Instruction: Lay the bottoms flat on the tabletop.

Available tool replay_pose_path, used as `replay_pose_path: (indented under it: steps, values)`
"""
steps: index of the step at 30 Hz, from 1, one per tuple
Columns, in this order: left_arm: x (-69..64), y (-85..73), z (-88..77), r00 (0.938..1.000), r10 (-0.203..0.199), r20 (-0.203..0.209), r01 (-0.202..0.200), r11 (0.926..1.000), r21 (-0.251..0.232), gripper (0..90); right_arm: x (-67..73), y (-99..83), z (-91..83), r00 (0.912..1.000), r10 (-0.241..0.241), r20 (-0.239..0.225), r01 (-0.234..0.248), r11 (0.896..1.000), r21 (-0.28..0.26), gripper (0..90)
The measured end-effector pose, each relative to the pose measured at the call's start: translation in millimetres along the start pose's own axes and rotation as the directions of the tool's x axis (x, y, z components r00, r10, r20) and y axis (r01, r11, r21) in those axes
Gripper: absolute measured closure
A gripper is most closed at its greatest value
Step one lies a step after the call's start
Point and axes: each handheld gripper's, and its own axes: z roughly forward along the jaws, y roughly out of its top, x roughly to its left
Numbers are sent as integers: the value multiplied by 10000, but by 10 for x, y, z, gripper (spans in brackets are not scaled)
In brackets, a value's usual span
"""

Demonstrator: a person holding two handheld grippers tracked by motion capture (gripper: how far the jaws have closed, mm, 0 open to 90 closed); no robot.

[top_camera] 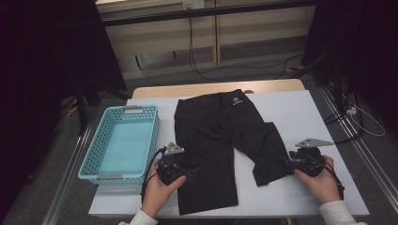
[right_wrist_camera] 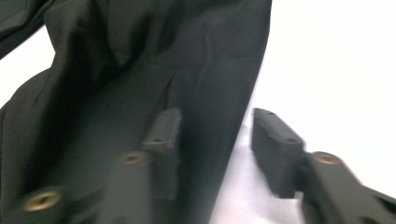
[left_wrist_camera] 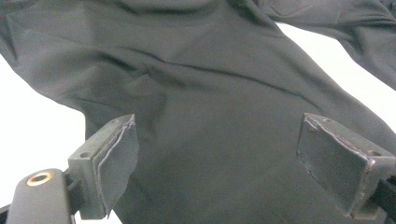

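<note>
Black stretch-fabric shorts (top_camera: 220, 140) lie flat mid-table, turquoise plastic basket (top_camera: 123, 140) at 9 o'clock. Your left gripper (left_wrist_camera: 219, 163) is spread wide over one leg; right gripper (right_wrist_camera: 215, 149) straddles the other leg's hem, unpinched. Soft, light, slippery — take the hem edges

The place looked like a lab or recording studio rather than a home. A white-topped table (top_camera: 300, 112) stood among black curtains (top_camera: 47, 56) and metal frame rails (top_camera: 356, 145), with loose cables (top_camera: 202, 70) trailing across the grey floor (top_camera: 263, 70) behind it.
</note>
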Motion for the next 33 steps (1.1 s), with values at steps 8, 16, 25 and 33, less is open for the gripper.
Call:
replay_pose_path:
  steps: [8, 16, 25, 33]
  values:
    - [-15, 1, 1, 10000, 70, 4, -70, 10000, 67, 132, -30, 13, 24, 9993, 187, -326, -188, 9998, -3, 840]
    - [-36, 0, 33, 10000, 67, 42, -67, 10000, 68, 132, -18, 9, 14, 9981, 47, -611, -47, 10000, 4, 897]
    - [-64, 19, 49, 9998, 160, 75, -160, 9999, -31, 134, -40, -35, -58, 9966, 206, -802, -200, 9998, 84, 900]
    - [-130, 59, 88, 9989, 415, 214, -414, 9991, -47, 134, -26, -93, -232, 9969, -35, -792, 24, 9999, -142, 900]
